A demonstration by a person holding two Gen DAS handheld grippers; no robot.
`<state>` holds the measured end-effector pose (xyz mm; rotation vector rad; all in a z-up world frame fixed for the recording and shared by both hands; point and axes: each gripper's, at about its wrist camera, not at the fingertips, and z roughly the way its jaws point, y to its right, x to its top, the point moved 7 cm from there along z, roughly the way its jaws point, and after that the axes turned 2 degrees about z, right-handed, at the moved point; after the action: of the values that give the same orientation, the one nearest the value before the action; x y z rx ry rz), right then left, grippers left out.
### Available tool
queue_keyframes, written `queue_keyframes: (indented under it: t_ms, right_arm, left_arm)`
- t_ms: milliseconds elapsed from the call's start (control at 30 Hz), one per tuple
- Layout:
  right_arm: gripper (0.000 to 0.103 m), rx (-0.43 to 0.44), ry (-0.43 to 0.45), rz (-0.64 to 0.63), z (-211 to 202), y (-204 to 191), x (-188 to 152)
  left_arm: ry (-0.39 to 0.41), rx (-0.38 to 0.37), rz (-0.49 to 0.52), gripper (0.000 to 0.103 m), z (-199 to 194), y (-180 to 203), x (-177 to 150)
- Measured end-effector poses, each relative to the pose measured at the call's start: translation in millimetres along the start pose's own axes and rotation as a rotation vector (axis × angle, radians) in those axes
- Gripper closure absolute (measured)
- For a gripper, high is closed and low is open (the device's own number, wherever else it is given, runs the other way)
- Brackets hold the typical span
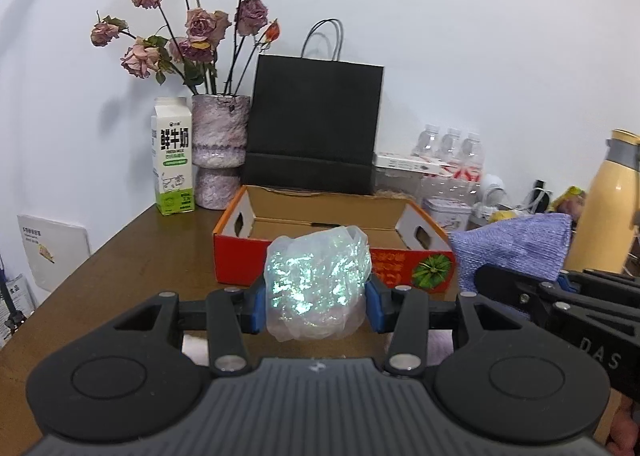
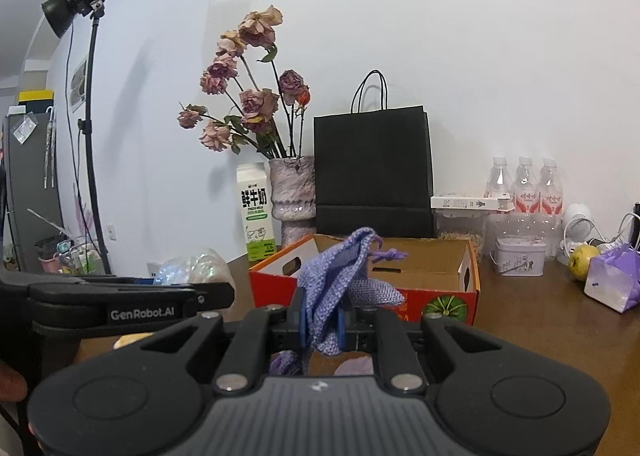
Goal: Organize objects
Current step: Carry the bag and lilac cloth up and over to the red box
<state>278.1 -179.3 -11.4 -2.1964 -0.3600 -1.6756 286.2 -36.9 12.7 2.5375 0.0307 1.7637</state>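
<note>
My left gripper (image 1: 318, 306) is shut on a crumpled iridescent plastic bag (image 1: 318, 280) and holds it above the brown table, just in front of an open red cardboard box (image 1: 240, 252). My right gripper (image 2: 322, 326) is shut on a purple knitted drawstring pouch (image 2: 340, 276), also held in front of the box (image 2: 272, 282). The pouch shows at the right of the left wrist view (image 1: 516, 248). The bag (image 2: 192, 270) and the left gripper's side show at the left of the right wrist view. The box's inside looks empty.
Behind the box stand a milk carton (image 1: 173, 160), a vase of dried roses (image 1: 218, 152) and a black paper bag (image 1: 314, 128). Water bottles (image 2: 524, 184), a small tin (image 2: 518, 256), a green apple (image 2: 582, 262) and a purple package (image 2: 614, 282) sit to the right. A yellow flask (image 1: 604, 208) is at far right.
</note>
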Motion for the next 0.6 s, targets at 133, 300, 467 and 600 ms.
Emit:
queue_keyframes:
  t_ms: [133, 300, 467, 600]
  right_arm:
    - [0.09, -0.003, -0.004, -0.002, 17.8, 7.2, 6.1]
    - [0.09, -0.007, -0.014, -0.007, 40.4, 15.4, 11.5]
    - [0.09, -0.015, -0.01, -0.016, 60.7, 23.8, 19.9]
    - [0.09, -0.021, 0.005, -0.021, 74.7, 31.6, 28.7]
  left_arm:
    - [-0.016, 0.018, -0.008, 0.056, 21.4, -2.2, 7.4]
    - [-0.015, 0.029, -0.014, 0.056, 43.6, -2.9, 18.7]
    - [-0.016, 0.026, -0.019, 0.056, 61.8, -2.5, 28.4]
    - [-0.008, 0.031, -0.021, 0.056, 74.7, -1.1, 36.9]
